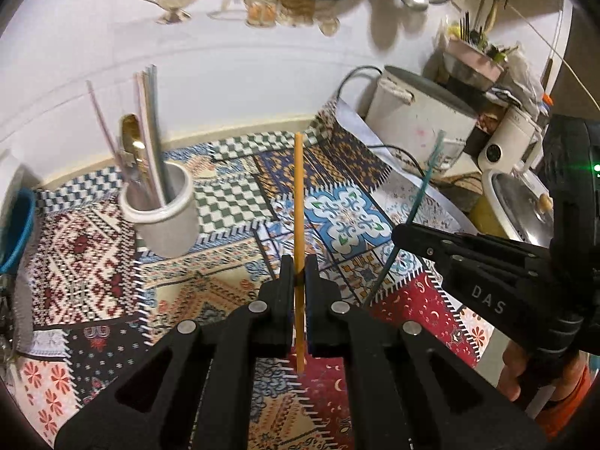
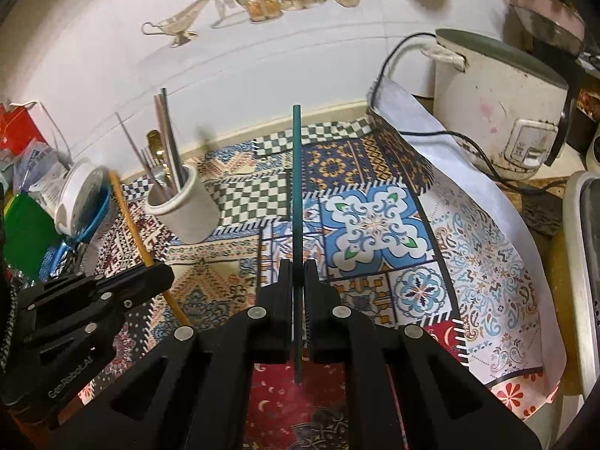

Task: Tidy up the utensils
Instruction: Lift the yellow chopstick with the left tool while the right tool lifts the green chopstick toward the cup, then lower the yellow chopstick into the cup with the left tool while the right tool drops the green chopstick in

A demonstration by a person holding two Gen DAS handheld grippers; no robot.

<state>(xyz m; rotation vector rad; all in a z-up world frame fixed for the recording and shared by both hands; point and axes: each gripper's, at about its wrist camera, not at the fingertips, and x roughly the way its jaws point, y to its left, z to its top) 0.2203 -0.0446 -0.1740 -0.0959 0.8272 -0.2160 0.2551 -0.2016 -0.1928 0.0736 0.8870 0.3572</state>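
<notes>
My left gripper (image 1: 299, 268) is shut on an orange straw (image 1: 298, 195), which points away over the patterned mat (image 1: 93, 273). My right gripper (image 2: 298, 272) is shut on a teal straw (image 2: 297, 172), held the same way. A white cup (image 1: 161, 210) stands on the mat at the back left; in it are several straws and a gold spoon (image 1: 131, 138). In the left wrist view the right gripper (image 1: 401, 234) enters from the right with the teal straw (image 1: 425, 180). In the right wrist view the left gripper (image 2: 161, 272) sits at the lower left with the orange straw (image 2: 129, 217), and the cup (image 2: 183, 210) is left of centre.
A white rice cooker (image 2: 498, 112) with a black cord stands at the back right. A metal sink rim (image 2: 585, 262) runs down the right side. Bags and a white tub with a blue band (image 2: 80, 202) crowd the left edge. A white wall rises behind the mat.
</notes>
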